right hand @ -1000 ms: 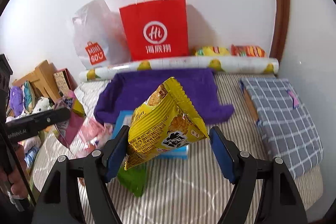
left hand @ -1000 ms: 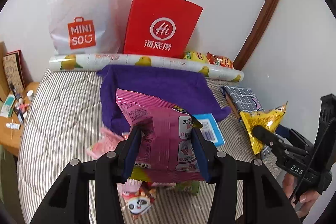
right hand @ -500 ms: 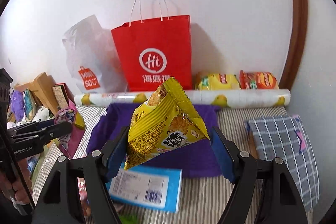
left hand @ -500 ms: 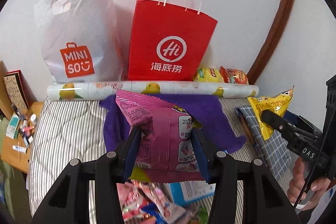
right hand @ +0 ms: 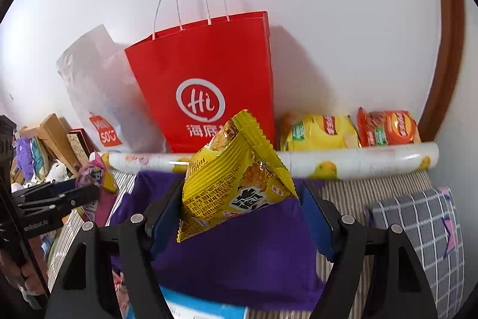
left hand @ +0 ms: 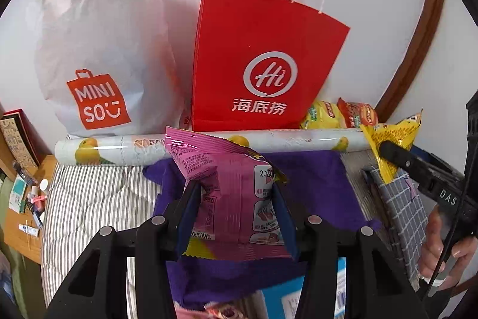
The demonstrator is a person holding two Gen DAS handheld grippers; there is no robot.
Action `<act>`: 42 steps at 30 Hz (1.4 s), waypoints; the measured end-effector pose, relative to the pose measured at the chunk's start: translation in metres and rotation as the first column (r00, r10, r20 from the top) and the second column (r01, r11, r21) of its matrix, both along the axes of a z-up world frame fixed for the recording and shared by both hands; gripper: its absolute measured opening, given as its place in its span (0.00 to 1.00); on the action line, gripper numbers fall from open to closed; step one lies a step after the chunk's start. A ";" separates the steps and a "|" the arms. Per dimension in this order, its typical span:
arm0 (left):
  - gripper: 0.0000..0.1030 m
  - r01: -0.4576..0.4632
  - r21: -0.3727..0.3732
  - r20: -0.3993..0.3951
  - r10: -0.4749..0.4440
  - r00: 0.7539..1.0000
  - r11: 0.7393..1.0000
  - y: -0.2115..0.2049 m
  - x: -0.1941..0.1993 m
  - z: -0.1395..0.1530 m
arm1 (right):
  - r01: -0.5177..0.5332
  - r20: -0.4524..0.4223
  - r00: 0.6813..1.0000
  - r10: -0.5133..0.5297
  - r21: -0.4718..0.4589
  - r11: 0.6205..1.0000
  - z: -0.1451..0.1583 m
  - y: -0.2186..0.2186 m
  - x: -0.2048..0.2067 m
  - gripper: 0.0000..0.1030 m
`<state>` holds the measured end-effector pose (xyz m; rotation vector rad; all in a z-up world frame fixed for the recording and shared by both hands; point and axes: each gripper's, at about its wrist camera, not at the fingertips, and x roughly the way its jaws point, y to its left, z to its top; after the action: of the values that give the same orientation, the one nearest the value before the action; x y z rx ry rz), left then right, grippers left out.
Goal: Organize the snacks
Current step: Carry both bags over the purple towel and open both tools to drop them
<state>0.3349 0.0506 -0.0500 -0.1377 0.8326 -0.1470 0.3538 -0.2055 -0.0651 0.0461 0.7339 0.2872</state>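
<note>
Between the blue pads of the left hand-held gripper sat a pink snack bag, clamped across its lower half, its crimped top edge standing up and away from the fingers. It looked light and puffed with air, its foil slick and crackly, so a hold on the flat body near a seam seemed safer than on the bulging middle, where the contents might crush. The right hand-held gripper was narrowed onto a yellow snack bag, which hung tilted, one lower corner drooping past the left pad; the right pad met only a corner of the bag, so that hold looked slight, and a bag this slippery could twist out. Both bags were held above the bed, clear of it. Just below and ahead of the two grippers lay a purple cloth over the striped bed cover, with a blue packet at its near edge. To the right of the right gripper lay a grey checked pillow. Farther ahead a printed roll stretched across the bed, and behind it, against the wall, stood a red paper bag and a white Miniso bag, with two more snack packs, one yellow and one orange, to the right of the red bag.
</note>
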 end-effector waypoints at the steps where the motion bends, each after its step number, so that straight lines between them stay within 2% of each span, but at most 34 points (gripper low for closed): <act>1: 0.45 -0.002 0.002 -0.003 0.002 1.000 1.000 0.001 0.005 -0.003 | -0.003 -0.003 1.000 0.003 0.002 1.000 -0.002 0.001 0.006 0.73; 13: 0.45 -0.002 0.004 -0.070 0.003 0.998 1.000 0.009 0.059 -0.045 | -0.055 -0.129 0.991 0.048 -0.052 0.997 -0.062 0.019 0.061 0.73; 17: 0.45 0.000 -0.020 -0.112 -0.002 0.994 1.000 0.011 0.071 -0.065 | -0.076 -0.169 0.984 0.061 -0.083 0.994 -0.080 0.022 0.067 0.73; 23: 0.45 -0.007 0.011 -0.162 0.009 0.987 1.000 0.012 0.080 -0.085 | -0.114 -0.245 0.966 0.084 -0.111 0.987 -0.105 0.033 0.073 0.73; 27: 0.45 0.000 0.002 -0.165 0.000 0.986 1.000 0.011 0.085 -0.091 | -0.145 -0.276 0.956 0.102 -0.141 0.979 -0.119 0.042 0.074 0.73; 33: 0.45 0.033 -0.032 -0.155 -0.038 0.987 0.999 0.004 0.083 -0.092 | -0.130 -0.303 0.950 0.077 -0.159 0.979 -0.131 0.040 0.077 0.73; 42: 0.46 0.044 0.000 -0.194 -0.043 0.980 0.999 -0.008 0.087 -0.106 | -0.123 -0.338 0.939 0.059 -0.171 0.978 -0.142 0.038 0.081 0.73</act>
<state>0.4215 0.0429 -0.1556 -0.1316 1.0306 -0.1751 0.4345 -0.1671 -0.2073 -0.1243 1.0983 0.3007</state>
